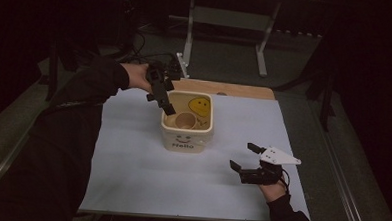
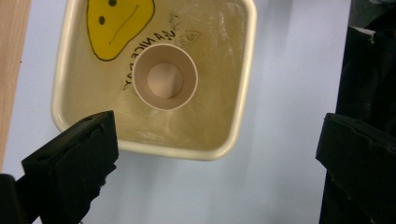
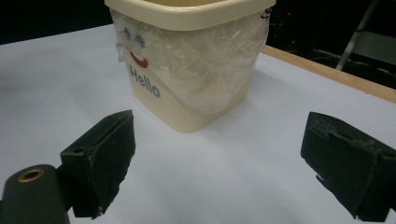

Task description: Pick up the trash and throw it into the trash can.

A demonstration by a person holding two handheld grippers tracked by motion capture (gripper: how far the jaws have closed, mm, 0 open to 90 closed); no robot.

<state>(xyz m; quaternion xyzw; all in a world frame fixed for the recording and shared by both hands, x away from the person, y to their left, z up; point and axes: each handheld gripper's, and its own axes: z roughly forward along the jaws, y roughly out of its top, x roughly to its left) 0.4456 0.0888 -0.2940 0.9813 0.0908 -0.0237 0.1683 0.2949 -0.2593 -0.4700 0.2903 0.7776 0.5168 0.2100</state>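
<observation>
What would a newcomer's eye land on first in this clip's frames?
Most striking is the cream square bin printed "Hello", standing mid-table on the white sheet, with a yellow smiley face inside it. A paper cup stands upright within the bin, directly below the open left gripper hovering over the rim. The right gripper waits open, low at the table's near right.
</observation>
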